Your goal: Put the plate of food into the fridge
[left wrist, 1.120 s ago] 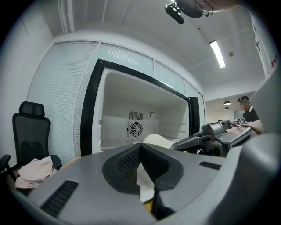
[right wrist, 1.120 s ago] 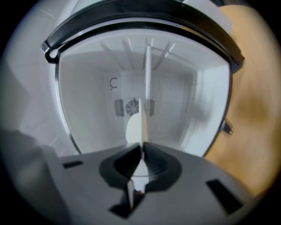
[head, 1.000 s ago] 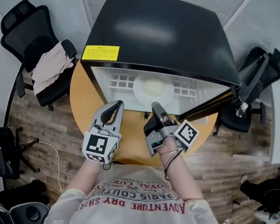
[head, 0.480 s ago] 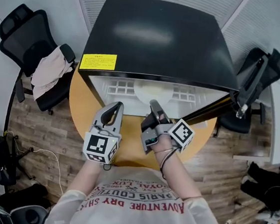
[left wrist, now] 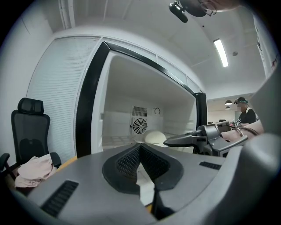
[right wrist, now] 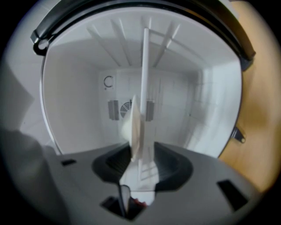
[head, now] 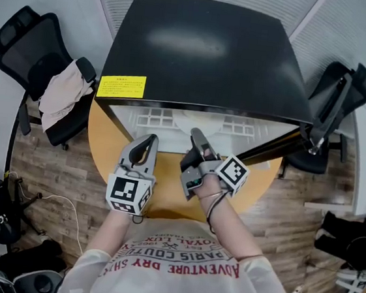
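A white plate of pale food point(head: 199, 121) lies on the wire shelf inside the black fridge point(head: 207, 47), whose door stands open. My right gripper point(head: 196, 135), rolled onto its side, is just outside the fridge mouth. Its jaws have just been opening and now stand wide, touching nothing. In the right gripper view the plate point(right wrist: 135, 125) shows edge-on just past the right gripper point(right wrist: 139, 154). My left gripper point(head: 150, 139) hovers to its left over the table, fingertips together and empty. In the left gripper view the left gripper point(left wrist: 140, 146) points at the fridge, with the food point(left wrist: 154, 136) beyond it.
The fridge stands on a round wooden table point(head: 108, 140), its door point(head: 274, 150) swung out to the right. A black chair with a pink cloth point(head: 61, 89) is at the left, another chair point(head: 340, 95) at the right. A person point(left wrist: 246, 115) stands far off.
My right gripper has drawn back a little from the fridge mouth and to the left, leaving the plate on the shelf. The left gripper has stayed put.
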The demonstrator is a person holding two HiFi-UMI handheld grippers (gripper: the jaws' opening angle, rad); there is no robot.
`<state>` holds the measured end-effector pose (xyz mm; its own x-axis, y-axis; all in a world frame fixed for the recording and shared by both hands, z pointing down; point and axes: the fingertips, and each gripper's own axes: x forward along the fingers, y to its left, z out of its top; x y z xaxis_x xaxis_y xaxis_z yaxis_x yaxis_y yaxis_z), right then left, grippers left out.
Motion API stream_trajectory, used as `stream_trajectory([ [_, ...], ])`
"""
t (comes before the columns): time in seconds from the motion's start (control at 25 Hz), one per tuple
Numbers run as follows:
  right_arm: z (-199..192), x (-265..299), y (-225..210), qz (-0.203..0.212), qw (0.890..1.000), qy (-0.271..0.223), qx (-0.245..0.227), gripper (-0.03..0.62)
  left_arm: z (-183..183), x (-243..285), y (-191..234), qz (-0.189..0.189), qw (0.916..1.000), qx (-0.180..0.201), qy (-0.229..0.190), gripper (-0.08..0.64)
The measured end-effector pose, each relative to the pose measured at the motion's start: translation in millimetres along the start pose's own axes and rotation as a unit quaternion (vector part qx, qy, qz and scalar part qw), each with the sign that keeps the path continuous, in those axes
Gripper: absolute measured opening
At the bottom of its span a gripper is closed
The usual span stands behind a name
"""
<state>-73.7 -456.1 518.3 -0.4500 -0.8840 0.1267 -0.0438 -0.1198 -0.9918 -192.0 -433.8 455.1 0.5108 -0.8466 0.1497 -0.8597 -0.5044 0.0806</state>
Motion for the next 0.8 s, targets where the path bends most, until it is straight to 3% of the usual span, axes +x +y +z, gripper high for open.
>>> stream_trajectory([
  [0.52,-27,-8,14,0.019,0.998,0.051,-0.024,0.175,-6,-1,-8,-0.001,1.0,-0.001,0.004,0.026],
  [0.64,-31,-18,13,0.013,0.998,0.057,-0.038,0.044,-6,-3,-10,0.003,1.0,-0.003,0.003,0.026],
  [0.8,-30,-34,19,0.022,0.995,0.06,-0.078,0.029,-2,-4,-22,0.002,1.0,0.001,0.0,0.026],
])
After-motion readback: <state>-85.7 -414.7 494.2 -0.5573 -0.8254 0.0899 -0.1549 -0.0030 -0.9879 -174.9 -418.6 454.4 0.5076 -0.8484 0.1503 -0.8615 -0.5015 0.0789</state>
